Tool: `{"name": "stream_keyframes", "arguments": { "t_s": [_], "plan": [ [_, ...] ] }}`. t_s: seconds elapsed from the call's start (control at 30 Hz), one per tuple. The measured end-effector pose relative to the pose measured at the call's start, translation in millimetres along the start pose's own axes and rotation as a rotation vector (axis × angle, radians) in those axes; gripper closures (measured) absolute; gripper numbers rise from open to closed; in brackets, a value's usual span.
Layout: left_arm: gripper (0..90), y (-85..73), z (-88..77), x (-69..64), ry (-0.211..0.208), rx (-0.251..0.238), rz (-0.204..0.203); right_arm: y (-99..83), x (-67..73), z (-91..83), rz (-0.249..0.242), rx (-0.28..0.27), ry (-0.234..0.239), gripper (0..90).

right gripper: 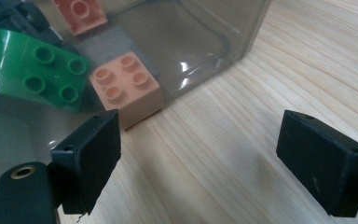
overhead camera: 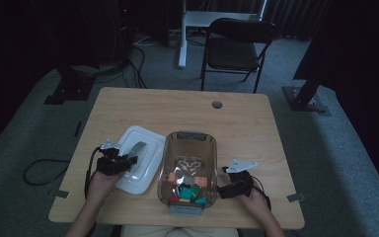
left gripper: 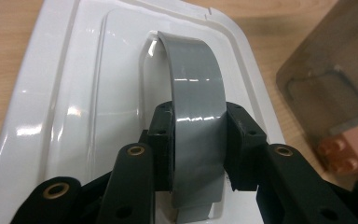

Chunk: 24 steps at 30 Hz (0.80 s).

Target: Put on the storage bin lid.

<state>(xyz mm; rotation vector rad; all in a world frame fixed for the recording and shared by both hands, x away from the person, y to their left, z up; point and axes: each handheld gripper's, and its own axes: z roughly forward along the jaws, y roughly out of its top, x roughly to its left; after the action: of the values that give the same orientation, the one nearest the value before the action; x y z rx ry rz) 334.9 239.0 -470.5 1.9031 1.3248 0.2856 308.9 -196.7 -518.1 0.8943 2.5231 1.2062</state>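
Clear bin (overhead camera: 187, 148) of bricks (overhead camera: 190, 190) beside gripped lid (overhead camera: 137, 159)

On the counter (overhead camera: 237, 123): 1 clear bin (overhead camera: 188, 148), 1 white lid (overhead camera: 140, 143) w/ 1 grey handle (left gripper: 196, 93), 2 hand-held grippers – left (overhead camera: 123, 160), right (overhead camera: 225, 190) – plus approx. 6 toy bricks (overhead camera: 190, 190) in the bin, exact no. hard to tell.

Black grippers (overhead camera: 121, 162), brass rivets, trailing cables.
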Motion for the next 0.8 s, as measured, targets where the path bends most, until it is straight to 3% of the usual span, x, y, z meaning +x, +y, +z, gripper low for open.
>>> {"name": "stream_keyframes", "arguments": {
  "t_s": [0.2,0.37,0.57,0.7,0.8],
  "plan": [
    [68.2,9.9,-19.0,8.0,0.006,-0.037,-0.016,4.1,12.9,7.7,-0.011,-0.003,0.033,13.5],
    [68.3,23.7,-46.6,8.1,0.027,-0.084,0.010,10.4,24.6,16.9,-0.038,-0.001,0.062,13.5],
    [68.3,39.3,-71.7,9.8,-0.006,-0.139,0.005,18.1,39.9,29.2,-0.068,-0.009,0.078,13.0],
    [68.3,47.6,-85.4,3.0,-0.007,-0.165,0.037,26.5,50.6,39.1,-0.089,-0.012,0.082,12.7],
    [68.3,53.1,-95.6,-2.2,0.062,-0.181,0.085,33.7,58.7,47.4,-0.108,-0.010,0.092,12.2]
  ]
}}
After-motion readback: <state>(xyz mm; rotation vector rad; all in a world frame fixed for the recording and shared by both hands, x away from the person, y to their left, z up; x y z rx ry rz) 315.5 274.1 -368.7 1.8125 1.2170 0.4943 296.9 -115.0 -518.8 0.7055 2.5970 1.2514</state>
